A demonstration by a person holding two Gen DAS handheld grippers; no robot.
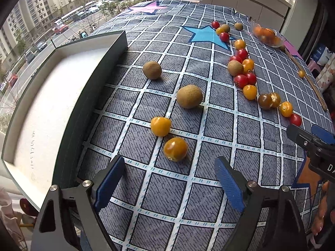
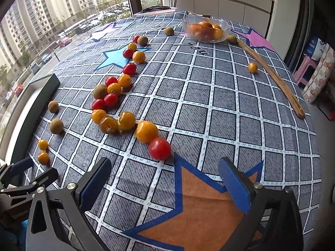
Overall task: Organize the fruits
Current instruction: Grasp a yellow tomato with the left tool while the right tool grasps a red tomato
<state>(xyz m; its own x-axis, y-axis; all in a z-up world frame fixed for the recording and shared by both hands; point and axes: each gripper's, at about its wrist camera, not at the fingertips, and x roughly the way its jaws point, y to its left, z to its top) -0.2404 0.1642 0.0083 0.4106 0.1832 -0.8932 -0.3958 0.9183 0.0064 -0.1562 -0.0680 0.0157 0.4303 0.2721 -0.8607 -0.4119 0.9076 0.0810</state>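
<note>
Yellow and red cherry tomatoes and brown kiwis lie scattered on a checked tablecloth (image 1: 184, 190). My left gripper (image 1: 169, 179) is open and empty, just short of a yellow tomato (image 1: 175, 149), with another yellow tomato (image 1: 160, 126) and a kiwi (image 1: 189, 96) beyond. A dark tray with a white inside (image 1: 52, 96) stands to its left. My right gripper (image 2: 165, 179) is open and empty, just short of a red tomato (image 2: 159, 148) and a yellow tomato (image 2: 146, 131). A glass bowl (image 2: 206, 30) holding orange fruit stands far back.
A long wooden stick (image 2: 272, 75) lies along the table's right side, with a lone yellow tomato (image 2: 252, 67) next to it. A curved row of tomatoes and kiwis (image 2: 113, 96) runs through the middle. The left gripper (image 2: 25, 173) shows in the right wrist view. Windows lie beyond the table's far edge.
</note>
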